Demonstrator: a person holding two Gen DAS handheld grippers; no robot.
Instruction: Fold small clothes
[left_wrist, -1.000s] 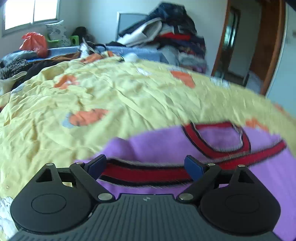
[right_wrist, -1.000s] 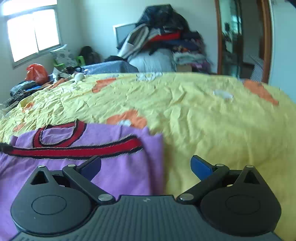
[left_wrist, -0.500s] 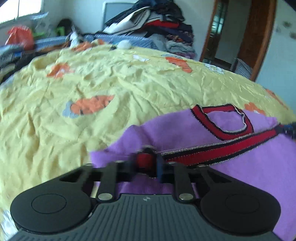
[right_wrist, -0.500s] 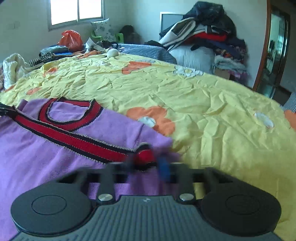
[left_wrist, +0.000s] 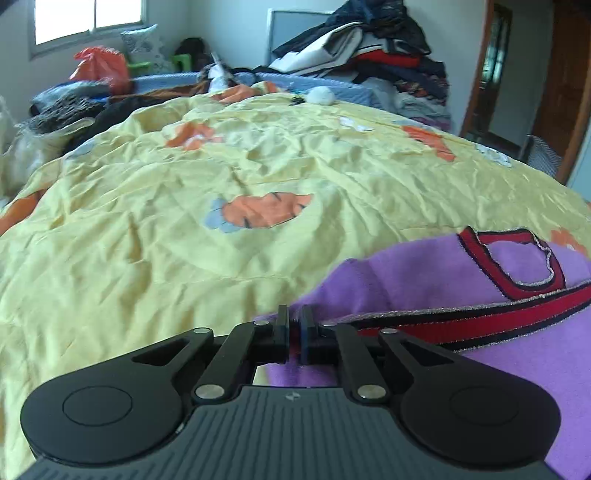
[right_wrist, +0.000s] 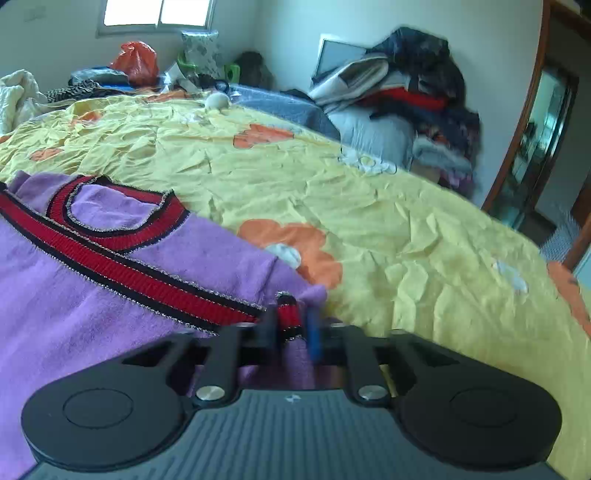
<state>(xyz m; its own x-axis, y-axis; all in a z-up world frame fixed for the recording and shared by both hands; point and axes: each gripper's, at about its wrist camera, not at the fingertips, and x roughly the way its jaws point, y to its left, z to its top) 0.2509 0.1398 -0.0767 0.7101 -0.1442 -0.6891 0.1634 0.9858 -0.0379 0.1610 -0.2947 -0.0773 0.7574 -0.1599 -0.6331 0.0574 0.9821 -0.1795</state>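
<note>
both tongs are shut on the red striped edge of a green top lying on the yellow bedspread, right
Not quite: the top is purple, not green, as the right wrist view shows. The rest holds: the left tongs and right tongs are both shut on its red striped edge, on the yellow bedspread.

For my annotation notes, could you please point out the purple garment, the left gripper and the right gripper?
purple garment (right_wrist: 74, 314): right wrist view, purple body below the red stripe.
left gripper (left_wrist: 293, 334): left wrist view, between the closed fingertips.
right gripper (right_wrist: 295, 325): right wrist view, between the fingertips pinching the red trim.
</note>
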